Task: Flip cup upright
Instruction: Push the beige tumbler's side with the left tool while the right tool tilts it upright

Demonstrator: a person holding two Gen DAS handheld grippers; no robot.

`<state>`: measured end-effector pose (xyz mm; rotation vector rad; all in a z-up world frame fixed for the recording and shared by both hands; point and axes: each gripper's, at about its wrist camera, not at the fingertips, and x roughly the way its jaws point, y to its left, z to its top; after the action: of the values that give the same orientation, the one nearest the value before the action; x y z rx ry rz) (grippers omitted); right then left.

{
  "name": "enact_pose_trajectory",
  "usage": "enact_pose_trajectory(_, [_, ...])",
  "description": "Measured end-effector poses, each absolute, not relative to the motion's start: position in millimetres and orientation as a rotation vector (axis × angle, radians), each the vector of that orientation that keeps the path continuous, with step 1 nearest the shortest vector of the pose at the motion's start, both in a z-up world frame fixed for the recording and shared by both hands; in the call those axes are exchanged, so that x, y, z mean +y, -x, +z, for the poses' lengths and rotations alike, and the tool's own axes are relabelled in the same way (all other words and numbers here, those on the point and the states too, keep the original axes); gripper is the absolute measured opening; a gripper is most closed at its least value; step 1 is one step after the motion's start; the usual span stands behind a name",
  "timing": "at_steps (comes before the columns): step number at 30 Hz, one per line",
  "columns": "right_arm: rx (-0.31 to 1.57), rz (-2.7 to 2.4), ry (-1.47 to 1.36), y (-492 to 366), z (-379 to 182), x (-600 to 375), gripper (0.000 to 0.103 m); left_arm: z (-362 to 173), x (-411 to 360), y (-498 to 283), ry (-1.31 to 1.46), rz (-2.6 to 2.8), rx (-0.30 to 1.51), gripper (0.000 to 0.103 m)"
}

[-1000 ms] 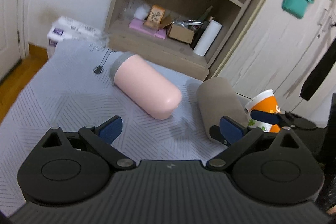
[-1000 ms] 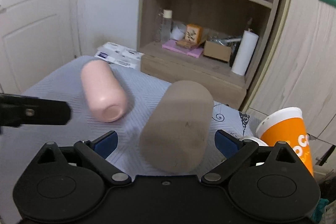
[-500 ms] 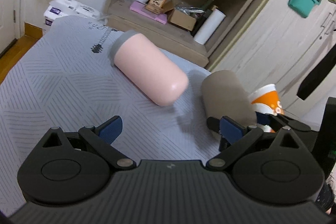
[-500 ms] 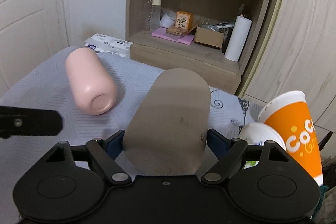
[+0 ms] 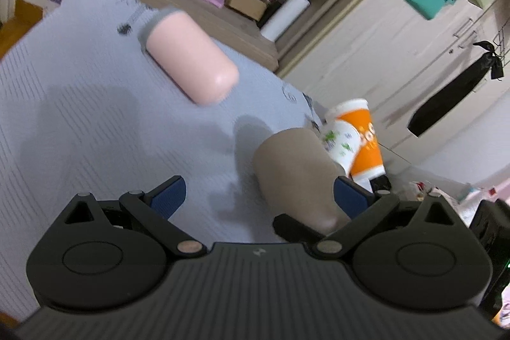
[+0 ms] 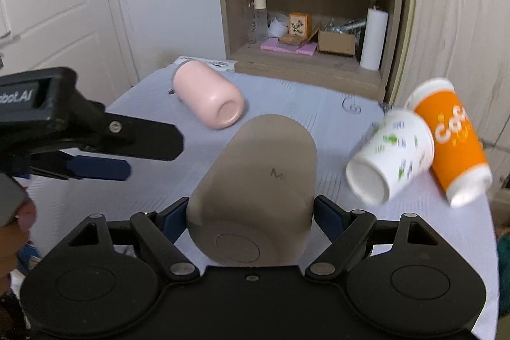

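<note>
Taupe and matte, the tall rounded cup (image 6: 255, 187) lies on its side on the grey patterned table (image 6: 302, 104), its flat base toward the right tool (image 6: 250, 220), whose blue pads flank the base end, apparently clamped on it. The tipping itself is not yet done, so most of the task remains. The left tool (image 5: 258, 196) hovers beside it with fingers apart, holding nothing. A pink cylindrical cup (image 6: 208, 99) also lies on its side farther back. A white paper cup (image 6: 387, 158) and an orange paper cup (image 6: 452, 142) sit tilted at the right edge.
</note>
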<state>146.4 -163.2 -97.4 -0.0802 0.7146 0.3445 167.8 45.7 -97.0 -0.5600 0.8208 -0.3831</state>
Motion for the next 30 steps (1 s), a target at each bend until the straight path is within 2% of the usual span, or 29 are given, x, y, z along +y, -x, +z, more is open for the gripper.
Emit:
enact_pose_trajectory(14, [0.767, 0.394, -0.009, -136, -114, -180, 0.087, -112, 15, -176, 0.588, -0.458, 0.92, 0.1])
enact_pose_trajectory(17, [0.768, 0.435, -0.037, -138, -109, -186, 0.095, -116, 8, -188, 0.6, -0.481, 0.954, 0.1])
enact_pose_trajectory(22, [0.813, 0.47, -0.092, -154, -105, -199, 0.097, -128, 3, -205, 0.659, -0.519, 1.023, 0.099])
enact_pose_trajectory(28, [0.922, 0.572, -0.162, -182, -108, -207, 0.099, -141, 0, -217, 0.731, -0.555, 1.065, 0.083])
enact_pose_trajectory(30, [0.941, 0.595, -0.163, -191, -108, -208, 0.099, -146, -3, -218, 0.765, -0.566, 1.071, 0.081])
